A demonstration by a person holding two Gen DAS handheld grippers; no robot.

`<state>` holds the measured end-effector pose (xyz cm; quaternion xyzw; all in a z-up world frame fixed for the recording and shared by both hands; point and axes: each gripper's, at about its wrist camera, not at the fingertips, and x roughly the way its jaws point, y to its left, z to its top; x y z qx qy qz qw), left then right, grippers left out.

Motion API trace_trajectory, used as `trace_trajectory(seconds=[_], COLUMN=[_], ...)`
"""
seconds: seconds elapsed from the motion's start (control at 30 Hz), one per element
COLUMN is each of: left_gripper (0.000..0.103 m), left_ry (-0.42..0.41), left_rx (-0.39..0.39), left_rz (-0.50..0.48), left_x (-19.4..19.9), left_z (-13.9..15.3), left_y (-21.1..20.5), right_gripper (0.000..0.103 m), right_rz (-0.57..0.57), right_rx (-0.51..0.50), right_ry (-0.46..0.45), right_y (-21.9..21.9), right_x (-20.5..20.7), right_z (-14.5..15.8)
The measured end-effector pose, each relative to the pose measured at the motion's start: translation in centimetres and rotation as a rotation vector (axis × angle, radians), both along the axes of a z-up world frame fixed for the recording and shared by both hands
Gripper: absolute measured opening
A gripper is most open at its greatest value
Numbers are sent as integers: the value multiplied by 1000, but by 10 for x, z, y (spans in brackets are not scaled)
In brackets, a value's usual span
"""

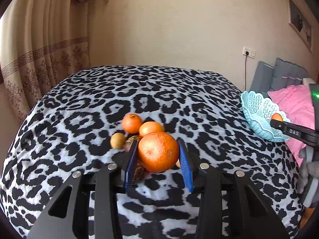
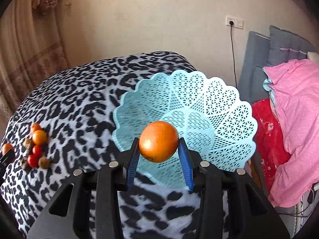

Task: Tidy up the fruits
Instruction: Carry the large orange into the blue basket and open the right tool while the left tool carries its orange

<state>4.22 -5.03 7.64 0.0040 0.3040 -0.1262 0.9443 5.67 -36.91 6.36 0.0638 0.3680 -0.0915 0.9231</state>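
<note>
My left gripper [image 1: 158, 151] is shut on a large orange [image 1: 158, 152], held just above the fruit pile on the leopard-print table. Behind it lie two smaller oranges [image 1: 132, 123] [image 1: 151, 127] and a small brown fruit [image 1: 117, 140]. My right gripper [image 2: 159, 145] is shut on a smooth orange [image 2: 159, 141], held over the near rim of the light blue lattice basket [image 2: 219, 107]. The basket holds no fruit. The pile [image 2: 36, 149] with red and brown fruits shows at the far left of the right wrist view. The basket [image 1: 257, 113] shows at the right of the left wrist view.
The table [image 1: 159, 91] is covered in a black and white leopard cloth. A bed with pink bedding [image 2: 295, 107] and a red cloth [image 2: 267, 131] stands right of the table. A curtain [image 1: 39, 49] hangs at the left. A wall socket with a cable [image 2: 232, 23] is behind.
</note>
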Motion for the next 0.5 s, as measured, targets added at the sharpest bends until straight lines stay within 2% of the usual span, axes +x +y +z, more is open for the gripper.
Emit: trace_trajectory(seconds=[0.33,0.43,0.5], left_gripper=[40,40,40], left_ry=[3,5,11], left_rx=[-3,4,-2], left_rz=[-67,-92,-111], left_x=[3,5,7], left_z=[10,11,12], left_y=[-35,-49,-57], right_gripper=[41,51,53], right_rz=[-35,-43,-47], right_rx=[15,12,11], right_ry=[22,6,1], right_y=[-15,-17,-18], right_x=[9,9,8], right_z=[-16,-15,-15])
